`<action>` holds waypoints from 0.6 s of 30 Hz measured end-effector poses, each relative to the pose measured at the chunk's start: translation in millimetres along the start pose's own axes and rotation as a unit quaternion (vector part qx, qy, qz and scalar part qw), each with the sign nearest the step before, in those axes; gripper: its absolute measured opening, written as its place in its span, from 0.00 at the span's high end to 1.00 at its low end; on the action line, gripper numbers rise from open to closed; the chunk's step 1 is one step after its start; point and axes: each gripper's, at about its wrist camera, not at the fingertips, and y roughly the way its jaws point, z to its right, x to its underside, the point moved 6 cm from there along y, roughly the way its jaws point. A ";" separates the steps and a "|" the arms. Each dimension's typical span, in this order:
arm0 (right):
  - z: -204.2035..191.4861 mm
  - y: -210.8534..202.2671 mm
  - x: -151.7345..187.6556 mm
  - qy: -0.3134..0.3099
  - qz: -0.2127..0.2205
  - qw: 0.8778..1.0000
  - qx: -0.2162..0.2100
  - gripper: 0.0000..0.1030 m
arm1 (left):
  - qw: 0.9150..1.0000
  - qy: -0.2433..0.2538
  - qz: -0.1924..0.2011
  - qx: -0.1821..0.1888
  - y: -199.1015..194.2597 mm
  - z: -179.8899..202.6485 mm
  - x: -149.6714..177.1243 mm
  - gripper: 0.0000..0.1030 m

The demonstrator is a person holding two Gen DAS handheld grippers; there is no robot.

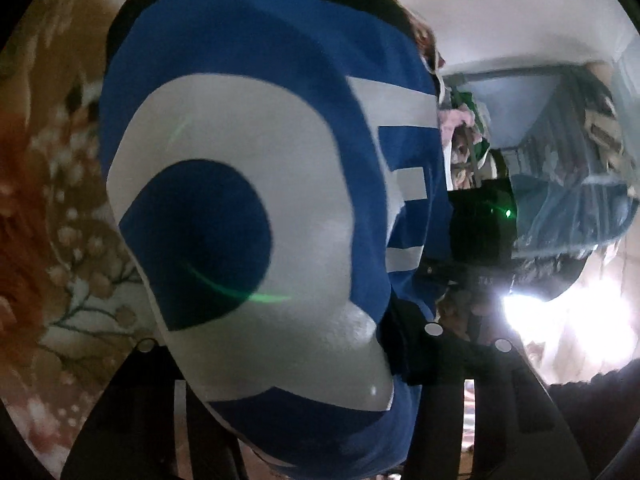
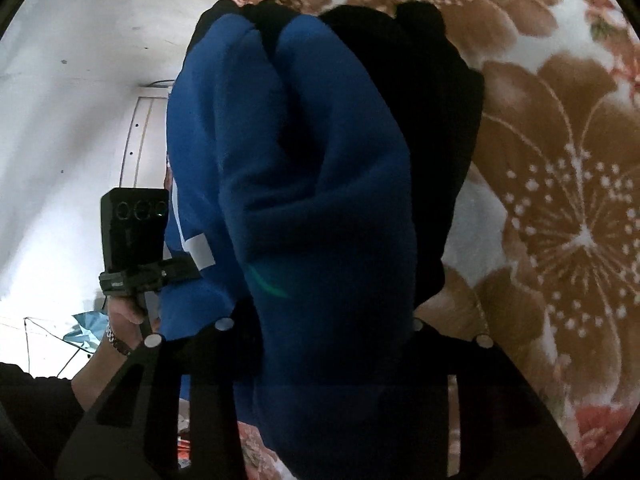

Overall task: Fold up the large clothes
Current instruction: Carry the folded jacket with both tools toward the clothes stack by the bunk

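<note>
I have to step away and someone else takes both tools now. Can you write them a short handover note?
Left tool: shut on the blue garment, on the side with the big white print.
Right tool: shut on a bunched blue and black part of the same garment.
The garment hangs between both tools above the flowered blanket.
Done: both ends gripped and raised.
Left: lay it flat, then fold; no finished fold shows yet.

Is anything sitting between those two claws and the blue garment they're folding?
Nothing visible. The blue garment is already bunched between the fingers of the left claw and the right claw, above the floral blanket.
</note>
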 end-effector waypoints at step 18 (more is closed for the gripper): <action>-76.9 -124.4 79.1 0.005 0.116 0.993 -0.011 0.60 | 0.992 0.120 -0.021 -0.002 -28.4 168.2 26.9 0.52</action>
